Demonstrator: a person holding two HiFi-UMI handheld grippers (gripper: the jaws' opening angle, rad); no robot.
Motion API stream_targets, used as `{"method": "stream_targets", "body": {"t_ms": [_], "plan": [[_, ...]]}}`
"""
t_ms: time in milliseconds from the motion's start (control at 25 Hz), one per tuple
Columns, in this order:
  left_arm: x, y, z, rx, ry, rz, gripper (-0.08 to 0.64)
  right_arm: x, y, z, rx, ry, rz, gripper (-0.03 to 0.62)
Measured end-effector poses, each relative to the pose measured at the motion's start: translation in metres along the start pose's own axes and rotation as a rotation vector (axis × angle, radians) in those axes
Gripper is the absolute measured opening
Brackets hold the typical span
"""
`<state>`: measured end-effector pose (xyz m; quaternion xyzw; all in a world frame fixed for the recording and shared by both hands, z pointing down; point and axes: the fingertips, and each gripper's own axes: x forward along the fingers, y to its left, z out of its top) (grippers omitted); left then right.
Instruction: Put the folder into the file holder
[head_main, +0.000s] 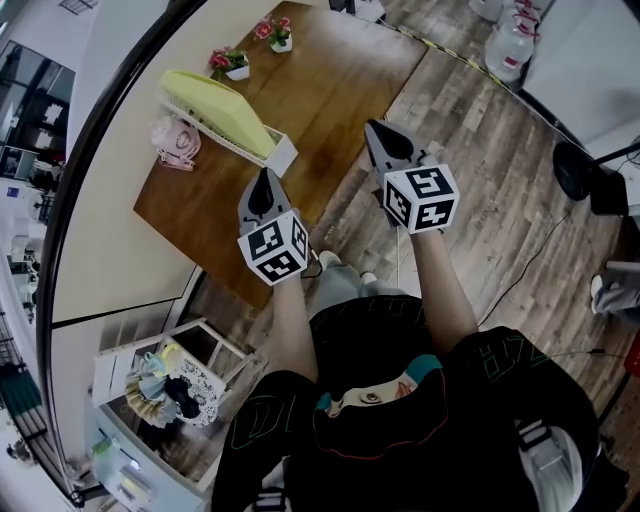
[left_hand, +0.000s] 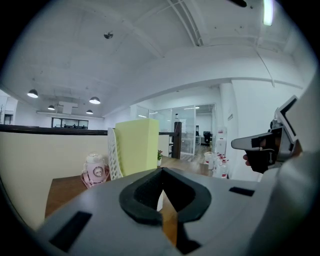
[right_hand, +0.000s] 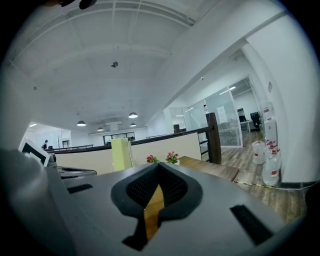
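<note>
The left gripper (left_hand: 162, 173) has its jaws together with nothing between them, and so does the right gripper (right_hand: 159, 168). Both are held level over the near part of the wooden table (head_main: 335, 85), the right one at about two o'clock from the left. At about ten o'clock from the left gripper's tips, the yellow-green folder (head_main: 222, 108) sits inside the white file holder (head_main: 281, 156). A pink bottle (head_main: 177, 140) is just beside the holder at its nine o'clock, and two small flower pots (head_main: 233, 66) stand farther off at twelve.
</note>
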<state>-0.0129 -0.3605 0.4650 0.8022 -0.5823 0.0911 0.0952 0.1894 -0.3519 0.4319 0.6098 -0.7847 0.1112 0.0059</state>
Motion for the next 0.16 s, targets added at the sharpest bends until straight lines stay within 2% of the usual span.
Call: {"method": "stream_targets", "body": {"t_ms": [160], "plan": [[-0.0017, 0.0021, 0.0007, -0.004, -0.005, 0.007, -0.008, 0.0012, 0.0050, 0.0028, -0.010, -0.006, 0.007, 0.003]]}}
